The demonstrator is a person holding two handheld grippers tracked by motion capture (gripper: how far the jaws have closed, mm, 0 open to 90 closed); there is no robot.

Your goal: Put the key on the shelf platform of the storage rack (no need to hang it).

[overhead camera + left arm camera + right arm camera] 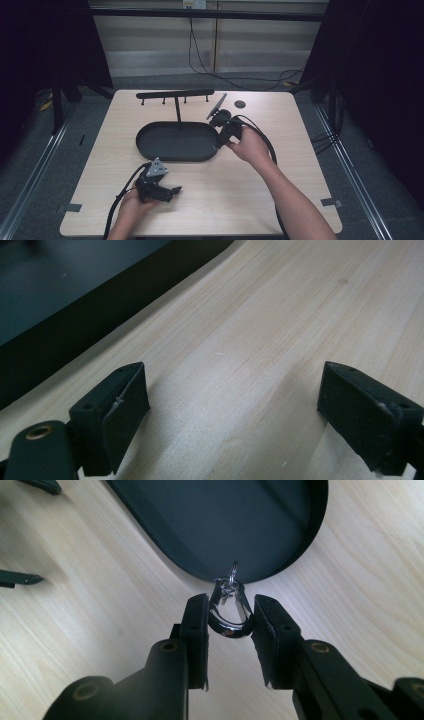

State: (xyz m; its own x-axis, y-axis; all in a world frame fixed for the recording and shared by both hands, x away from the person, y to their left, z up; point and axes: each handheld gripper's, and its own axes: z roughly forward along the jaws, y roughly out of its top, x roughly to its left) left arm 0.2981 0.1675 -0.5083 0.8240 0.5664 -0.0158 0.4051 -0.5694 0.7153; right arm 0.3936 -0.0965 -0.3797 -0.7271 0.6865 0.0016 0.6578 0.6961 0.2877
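Your right gripper has its jaws clenched on a small shiny silver metal clasp, pinching its rounded loop from both sides, with the narrow swivel end pointing away toward the near rim of the black oval metal tray. The clasp hangs just above the pale wooden worktop, right at the tray's edge and not yet over its floor. Judge it as light and stiff, but polished and curved, so it can pivot or squirt out of flat pads if you ease off; keep the grip across the widest part of the loop, where both pads bear squarely, and avoid the thin swivel end, which looks likely to twist. The tray carries a thin upright post and a black crossbar with small pegs, and that rack is plain in the high view, while the right gripper view shows none of the pegs. The reverse holds for the clasp: the high view shows your right hand at the tray's right end but the clasp is too small to make out there. Your left gripper rests low over bare worktop near the tray's front wall, jaws released wide with nothing between them.
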